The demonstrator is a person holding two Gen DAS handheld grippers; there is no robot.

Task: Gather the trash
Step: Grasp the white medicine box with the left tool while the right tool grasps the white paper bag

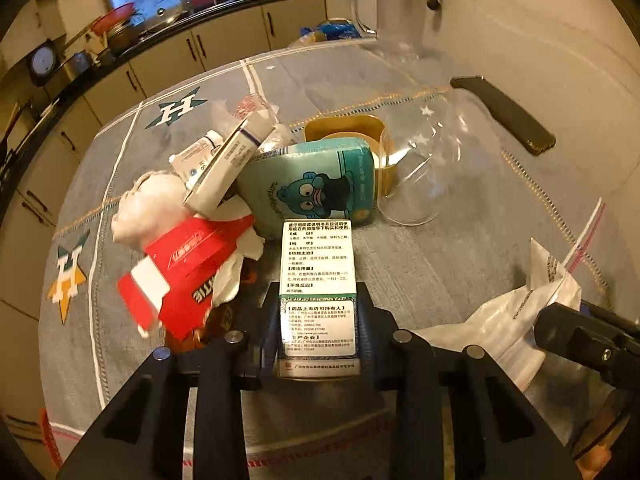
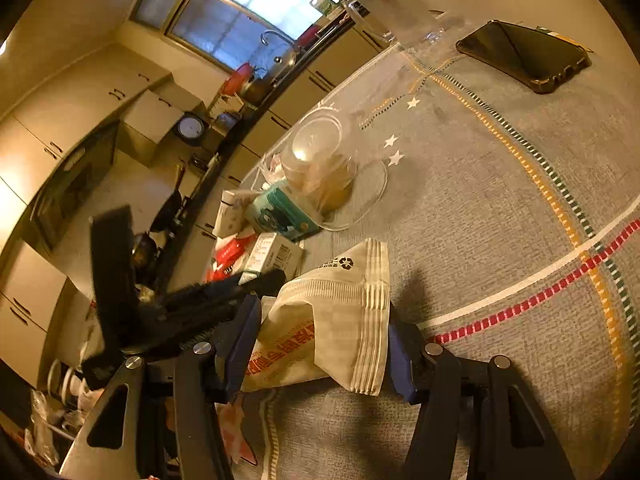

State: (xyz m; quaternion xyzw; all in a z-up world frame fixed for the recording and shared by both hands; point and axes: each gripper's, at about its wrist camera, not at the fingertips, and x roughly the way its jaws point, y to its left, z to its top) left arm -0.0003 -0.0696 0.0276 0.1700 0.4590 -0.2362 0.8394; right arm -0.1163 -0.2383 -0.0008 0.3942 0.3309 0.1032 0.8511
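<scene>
Left tongs (image 1: 318, 316) clamp the medicine box (image 1: 318, 280); right tongs (image 2: 320, 344) hold the bag (image 2: 336, 312) mouth. Next, drop box in.

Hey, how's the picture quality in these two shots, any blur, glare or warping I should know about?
Left wrist view: warm yellowish light, strong fisheye bending of the counter edge, the medicine box sharp, the red carton slightly smeared. Right wrist view: the window blown out, the left gripper motion-blurred, the paper bag casting a dark shadow on the tablecloth.
</scene>
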